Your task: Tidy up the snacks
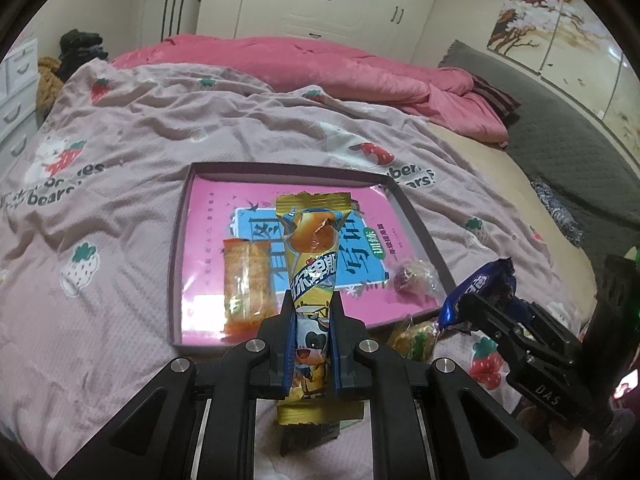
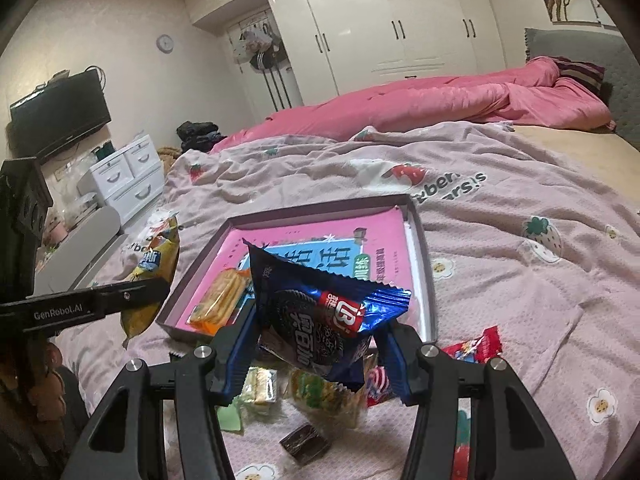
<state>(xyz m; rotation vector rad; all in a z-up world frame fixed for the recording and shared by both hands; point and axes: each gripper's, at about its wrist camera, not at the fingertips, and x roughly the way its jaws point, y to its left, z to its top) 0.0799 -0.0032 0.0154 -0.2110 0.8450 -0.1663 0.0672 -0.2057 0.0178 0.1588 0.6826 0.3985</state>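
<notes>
A pink strawberry-print blanket [image 1: 132, 152] covers the bed, and on it lies a shallow box tray [image 1: 178, 240] with a pink book inside. The left gripper [image 1: 312, 312] has its fingers clamped on a long yellow snack packet [image 1: 312, 248], held upright over the tray's near edge. The right gripper [image 2: 320, 344] pinches a crumpled blue cookie packet [image 2: 316, 320] just before the tray. An orange cracker pack [image 1: 245, 284] lies in the tray; loose snacks [image 2: 320, 396] sit on the blanket below the right gripper
</notes>
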